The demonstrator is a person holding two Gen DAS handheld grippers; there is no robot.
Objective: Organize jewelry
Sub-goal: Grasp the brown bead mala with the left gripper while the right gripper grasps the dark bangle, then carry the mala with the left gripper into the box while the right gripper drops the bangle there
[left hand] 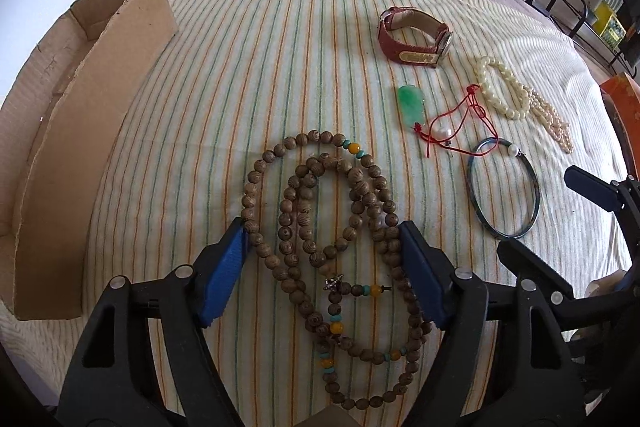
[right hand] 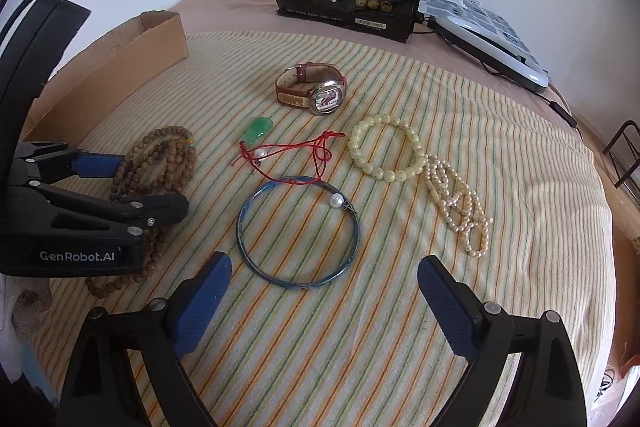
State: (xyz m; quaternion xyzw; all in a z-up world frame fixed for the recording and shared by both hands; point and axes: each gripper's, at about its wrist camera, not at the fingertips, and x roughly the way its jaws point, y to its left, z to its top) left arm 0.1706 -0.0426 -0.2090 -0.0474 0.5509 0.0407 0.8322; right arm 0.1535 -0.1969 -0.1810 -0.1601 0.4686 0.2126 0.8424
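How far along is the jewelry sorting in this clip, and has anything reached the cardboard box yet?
Nothing looks done: the part of the box in view holds nothing. In hand: the left gripper straddles the wooden beads, fingers open, not yet pinching. The right gripper hangs open near the bangle. Left on the cloth: watch, jade pendant, cream bracelet, pearl strand.

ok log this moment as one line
left hand-held gripper: open, straddling wooden bead necklace | right hand-held gripper: open, empty, near blue bangle | cardboard box: no jewelry visible inside
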